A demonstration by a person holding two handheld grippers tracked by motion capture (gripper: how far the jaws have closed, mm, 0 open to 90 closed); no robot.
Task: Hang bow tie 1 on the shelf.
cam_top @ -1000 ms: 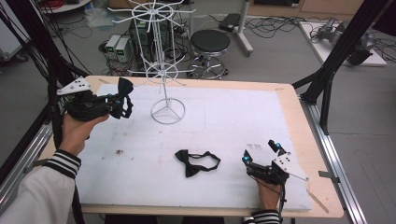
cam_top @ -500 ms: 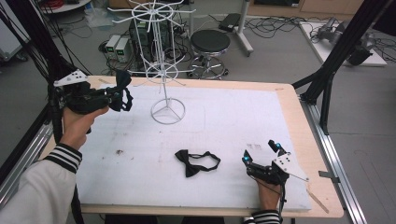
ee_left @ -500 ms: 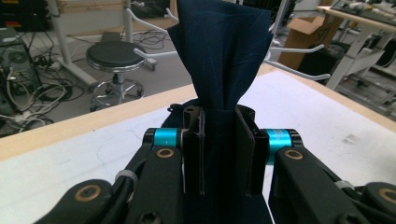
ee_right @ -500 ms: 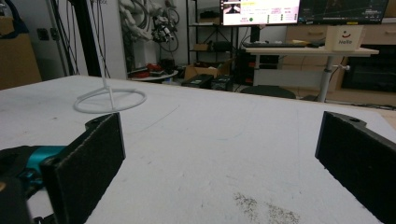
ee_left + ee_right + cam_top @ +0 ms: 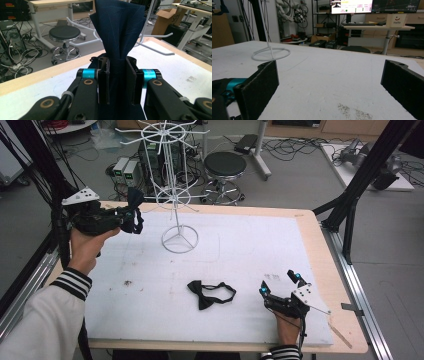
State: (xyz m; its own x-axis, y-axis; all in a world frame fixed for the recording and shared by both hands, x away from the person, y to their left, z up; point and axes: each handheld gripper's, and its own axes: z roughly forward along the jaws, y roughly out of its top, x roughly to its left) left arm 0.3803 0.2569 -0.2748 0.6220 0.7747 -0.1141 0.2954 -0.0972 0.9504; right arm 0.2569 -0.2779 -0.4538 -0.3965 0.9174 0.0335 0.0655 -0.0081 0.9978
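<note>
My left gripper [image 5: 131,215] is raised above the table's far left corner, shut on a dark navy bow tie [image 5: 134,200]. In the left gripper view the navy bow tie [image 5: 120,32] stands up from between the gripper [image 5: 120,82] and its two pressed pads. A white wire display rack [image 5: 172,185] stands just right of it, its ring base [image 5: 180,239] on the mat. A second, black bow tie [image 5: 210,293] lies flat on the mat near the front. My right gripper [image 5: 280,284] rests on the mat at the front right, open, with nothing between the fingers [image 5: 259,87].
A white mat [image 5: 240,250] covers the wooden table [image 5: 325,255]. The rack's ring base [image 5: 270,53] shows far off in the right gripper view. Behind the table stand a black stool [image 5: 225,167] and equipment with cables on the floor. Black frame posts [image 5: 360,185] rise at the right.
My left gripper has risen and moved right with the navy bow tie, closer to the rack's arms. The right gripper and the black bow tie have stayed put.
</note>
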